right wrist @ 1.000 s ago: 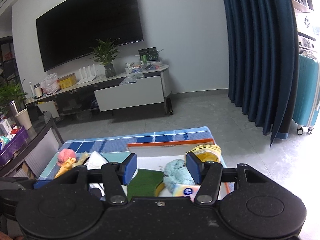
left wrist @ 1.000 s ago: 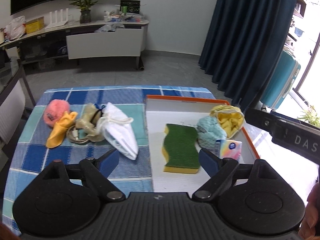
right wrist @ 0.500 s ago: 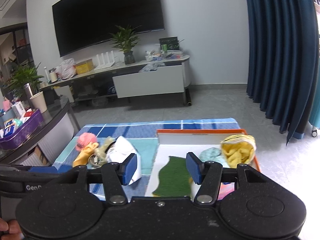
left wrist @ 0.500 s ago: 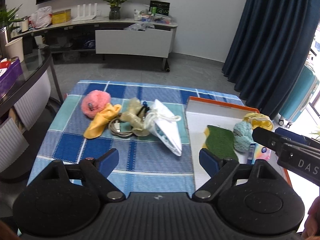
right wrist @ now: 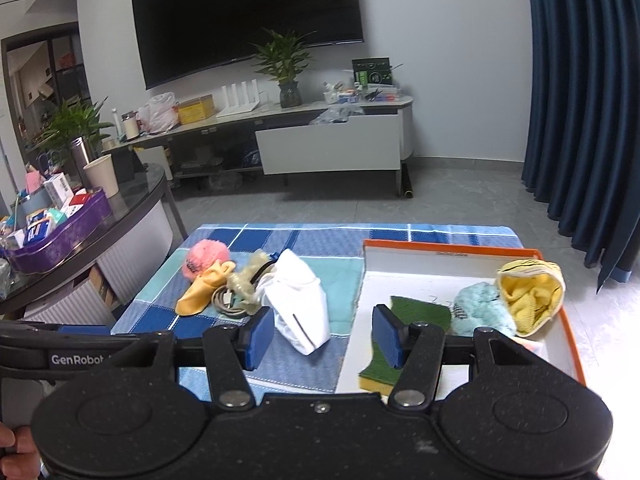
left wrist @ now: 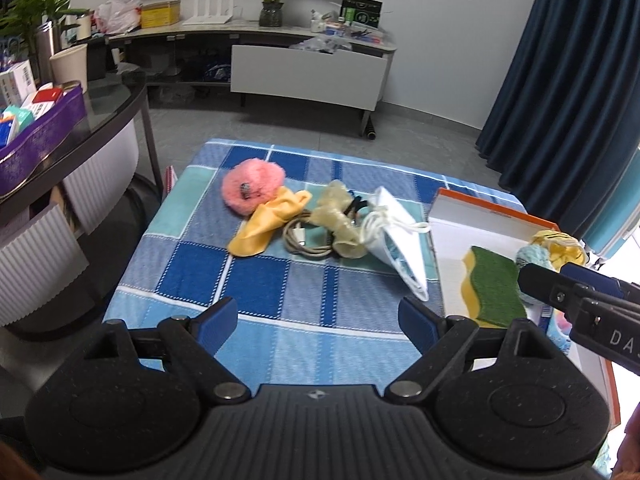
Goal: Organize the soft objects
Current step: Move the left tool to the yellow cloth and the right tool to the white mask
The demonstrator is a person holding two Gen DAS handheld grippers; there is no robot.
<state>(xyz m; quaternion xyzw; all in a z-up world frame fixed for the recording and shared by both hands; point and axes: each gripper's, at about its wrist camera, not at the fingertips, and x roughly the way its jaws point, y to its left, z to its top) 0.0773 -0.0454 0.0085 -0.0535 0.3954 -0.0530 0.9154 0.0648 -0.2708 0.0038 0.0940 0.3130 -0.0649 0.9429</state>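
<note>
The soft things are divided in two groups. Inside the white tray with the orange rim (right wrist: 448,246), on the right part of the counter, already lie a green and yellow sponge (right wrist: 404,336), a light blue fluffy ball (right wrist: 480,314) and a yellow cloth pouch (right wrist: 530,296); a small colourful packet shows only partly behind them, so I cannot say what it is. These look sorted.

Outside the tray, on the blue checked cloth (left wrist: 256,280), a heap waits: a pink fluffy ball (left wrist: 253,189), touching it a yellow cloth (left wrist: 268,226), then a beige crumpled piece (left wrist: 340,220) lying over a coiled cable (left wrist: 304,240), and a white drawstring bag (left wrist: 400,252) just beside the tray's left edge. In my judgement about half of the work is done, and four soft things must go into the tray; the cable is maybe not a soft thing and may stay.

The left tongs (left wrist: 318,322) stand wide open above the near part of the cloth, nothing between the pads. The right tongs (right wrist: 323,334) are also open and empty, and point at the gap between the white bag and the tray.

The bag seems the nearest candidate for the next pick.
</note>
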